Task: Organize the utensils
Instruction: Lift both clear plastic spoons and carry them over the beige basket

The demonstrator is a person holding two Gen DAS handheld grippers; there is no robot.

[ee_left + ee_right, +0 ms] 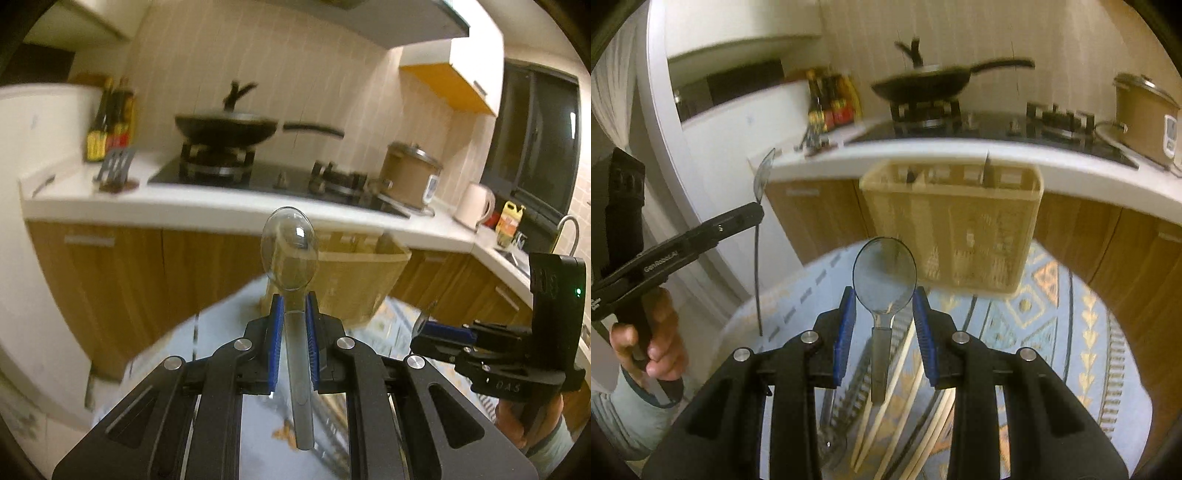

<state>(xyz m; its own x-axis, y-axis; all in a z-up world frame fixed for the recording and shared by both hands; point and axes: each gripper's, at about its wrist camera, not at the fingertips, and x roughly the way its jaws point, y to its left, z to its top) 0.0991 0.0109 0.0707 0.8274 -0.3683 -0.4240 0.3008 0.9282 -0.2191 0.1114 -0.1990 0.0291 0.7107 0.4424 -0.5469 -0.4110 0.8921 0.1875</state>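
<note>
My left gripper [295, 306] is shut on the handle of a clear plastic spoon [290, 251], whose bowl points up and forward. In the right wrist view this gripper [759, 214] is at the left, and its spoon [764, 177] shows edge-on. My right gripper [884, 306] is shut on a second clear spoon [884, 269], the blue pads [846, 325] pressing at the base of its bowl. The left wrist view shows the right gripper [424, 332] at the right. A beige slotted utensil holder [953, 229] stands just ahead on the patterned tablecloth [1052, 314]. Pale chopsticks [886, 406] lie below my right gripper.
Beyond the table runs a white counter [207, 203] over wooden cabinets. It carries a black wok [225, 127] on a gas hob, sauce bottles [107, 122], a brown cooker [410, 173] and a white kettle [474, 205]. A sink tap [569, 229] is at the far right.
</note>
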